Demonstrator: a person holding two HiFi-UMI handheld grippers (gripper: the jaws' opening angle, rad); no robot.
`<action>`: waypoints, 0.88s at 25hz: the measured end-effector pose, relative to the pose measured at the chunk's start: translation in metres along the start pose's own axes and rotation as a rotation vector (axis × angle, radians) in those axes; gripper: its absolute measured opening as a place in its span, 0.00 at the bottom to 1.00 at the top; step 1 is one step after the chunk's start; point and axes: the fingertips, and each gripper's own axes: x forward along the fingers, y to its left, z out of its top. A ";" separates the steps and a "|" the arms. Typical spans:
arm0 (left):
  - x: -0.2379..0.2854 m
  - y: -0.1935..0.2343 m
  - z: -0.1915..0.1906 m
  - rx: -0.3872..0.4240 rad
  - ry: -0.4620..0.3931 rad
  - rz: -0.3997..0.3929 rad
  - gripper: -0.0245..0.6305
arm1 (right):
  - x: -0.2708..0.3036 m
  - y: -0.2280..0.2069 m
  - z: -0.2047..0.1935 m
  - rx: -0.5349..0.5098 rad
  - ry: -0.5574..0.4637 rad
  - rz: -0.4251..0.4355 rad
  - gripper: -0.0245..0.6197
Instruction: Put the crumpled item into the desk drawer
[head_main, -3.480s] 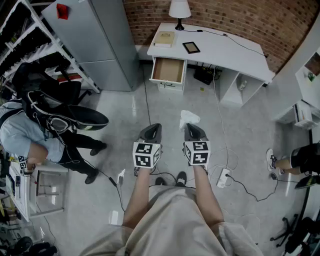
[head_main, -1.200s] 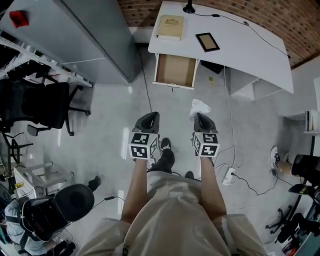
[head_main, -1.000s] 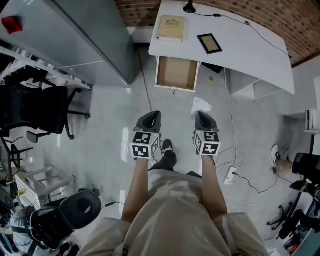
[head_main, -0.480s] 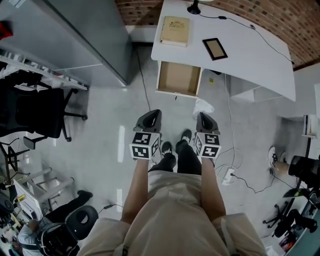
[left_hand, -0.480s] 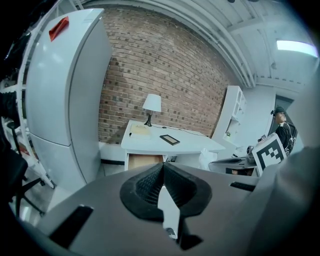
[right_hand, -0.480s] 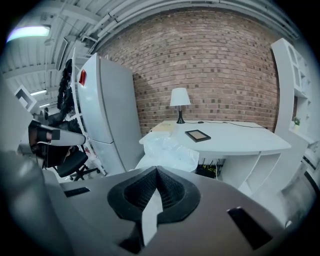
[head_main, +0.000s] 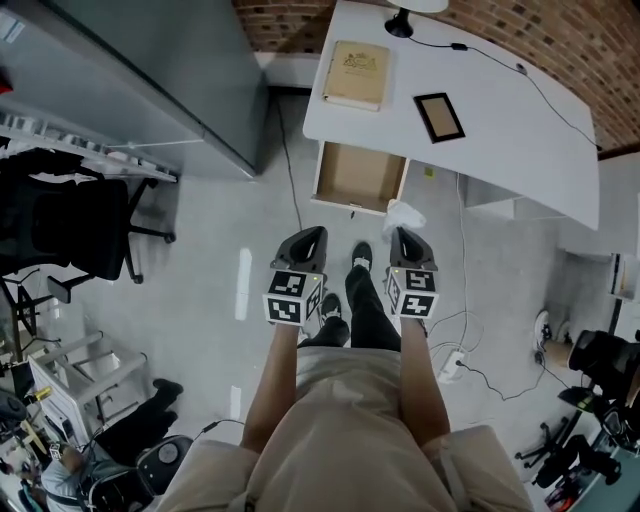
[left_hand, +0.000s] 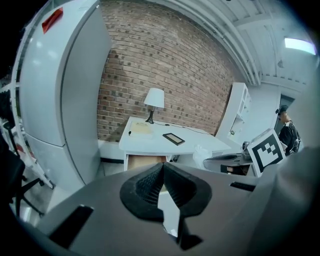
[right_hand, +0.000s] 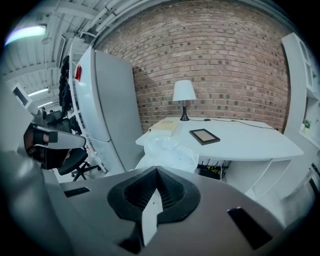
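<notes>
A crumpled clear plastic item (head_main: 404, 215) (right_hand: 167, 151) sticks out past the tips of my right gripper (head_main: 406, 238), which is shut on it. The white desk (head_main: 500, 130) stands ahead, its drawer (head_main: 358, 178) pulled open with a bare brown bottom; the plastic hangs just off the drawer's front right corner. My left gripper (head_main: 305, 243) is shut with nothing in it, level with the right one. In the left gripper view the desk (left_hand: 200, 142) and the open drawer (left_hand: 145, 161) show beyond the shut jaws.
On the desk lie a book (head_main: 358, 74), a tablet (head_main: 439, 116) and a lamp (head_main: 412, 10). A grey cabinet (head_main: 130, 80) stands left of the desk, an office chair (head_main: 70, 225) further left. Cables and a power strip (head_main: 447, 363) lie on the floor at right.
I have walked toward the desk: the drawer and desk have drawn closer. Both grippers stay shut, the right still holding the plastic. The seated person at left has slid out of view.
</notes>
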 end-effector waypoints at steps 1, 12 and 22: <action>0.007 0.001 0.002 -0.004 0.005 0.003 0.06 | 0.006 -0.002 0.002 -0.008 0.007 0.011 0.08; 0.079 0.004 0.007 -0.041 0.050 0.026 0.06 | 0.083 -0.027 0.009 -0.135 0.110 0.142 0.08; 0.113 0.007 -0.041 -0.085 0.109 0.020 0.06 | 0.144 -0.032 -0.015 -0.277 0.186 0.221 0.08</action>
